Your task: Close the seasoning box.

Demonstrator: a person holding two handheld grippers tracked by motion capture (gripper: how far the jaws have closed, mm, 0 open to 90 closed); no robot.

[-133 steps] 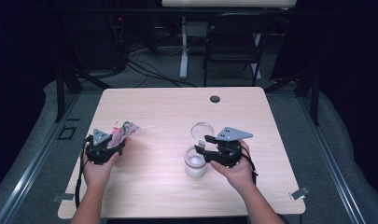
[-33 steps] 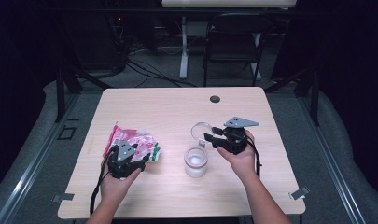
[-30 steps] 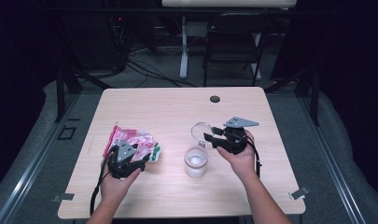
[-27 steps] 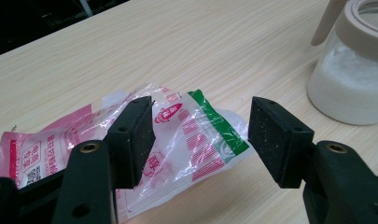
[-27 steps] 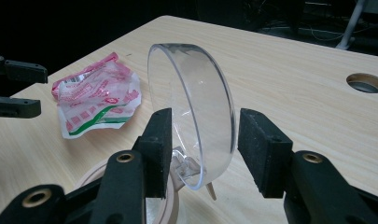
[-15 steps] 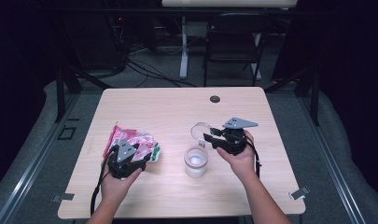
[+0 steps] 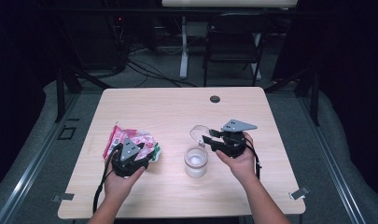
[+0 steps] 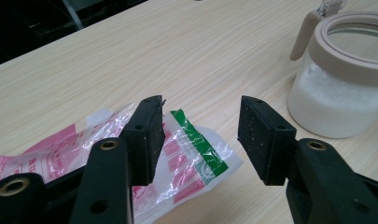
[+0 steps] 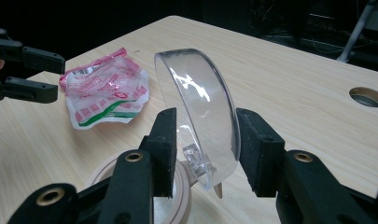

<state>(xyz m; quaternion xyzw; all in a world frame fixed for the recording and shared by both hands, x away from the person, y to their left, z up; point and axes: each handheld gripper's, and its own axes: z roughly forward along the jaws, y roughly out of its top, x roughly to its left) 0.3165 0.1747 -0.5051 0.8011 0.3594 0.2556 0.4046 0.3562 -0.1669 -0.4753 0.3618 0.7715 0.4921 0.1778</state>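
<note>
Plastic wrapper (image 7: pixel 130 140), pink and white with a green stripe, lies crumpled at about nine o'clock on the table (image 7: pixel 177 107), and the left gripper (image 8: pixel 198 135) hovers right over its near edge. Its jaws have just been closing but stand apart, one pad over the film, nothing pinched between them. That empty bag looks feather-light, limp and slick; I'd judge it wants a pinch on a bunched fold rather than on a flat corner, or it slides out. Moving toward three o'clock, the glass jar (image 7: pixel 196 161) of white grains sits near the table's middle, its beige collar (image 8: pixel 350 49) around the mouth. Its clear hinged lid (image 9: pixel 200 107) stands tipped up on edge, and the right gripper (image 9: pixel 205 149) has its pads to either side of that lid; whether they press on it I cannot tell. The lid looks stiff, smooth and slippery, best held across its rim, and the jar heavy enough to stay put.
</note>
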